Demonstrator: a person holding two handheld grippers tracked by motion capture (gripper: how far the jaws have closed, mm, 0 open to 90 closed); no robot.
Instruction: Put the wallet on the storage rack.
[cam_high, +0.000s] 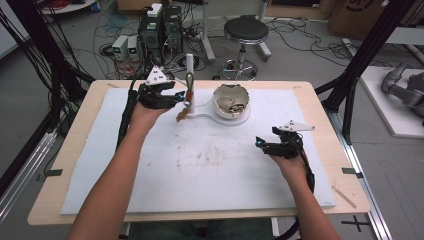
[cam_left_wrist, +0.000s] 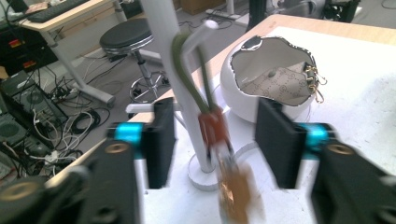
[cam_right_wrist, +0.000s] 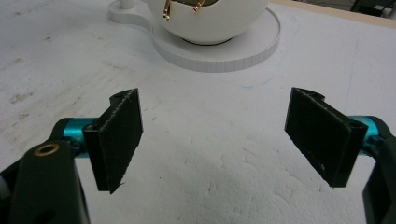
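Note:
A white stand (cam_high: 189, 70) with a hook (cam_left_wrist: 196, 39) rises at the back of the white mat. From the hook hangs a keychain (cam_left_wrist: 214, 128): an olive strap, an orange-red piece and a blurred brown tag (cam_left_wrist: 235, 189). It also shows in the high view as the keychain (cam_high: 182, 114). My left gripper (cam_left_wrist: 215, 140) is open, its pads on either side of the keychain with a gap on both sides; in the high view the left gripper (cam_high: 181, 97) sits beside the post. My right gripper (cam_right_wrist: 215, 135) is open and holds nothing, low over the mat, seen from above as the right gripper (cam_high: 260, 142).
A white bowl (cam_high: 231, 100) with a jagged rim stands on the stand's round base (cam_right_wrist: 224, 56) and holds a patterned pouch (cam_left_wrist: 280, 86) with gold clasps. The white mat (cam_high: 210, 170) covers a wooden table. A stool (cam_high: 245, 32) and computer cases stand beyond it.

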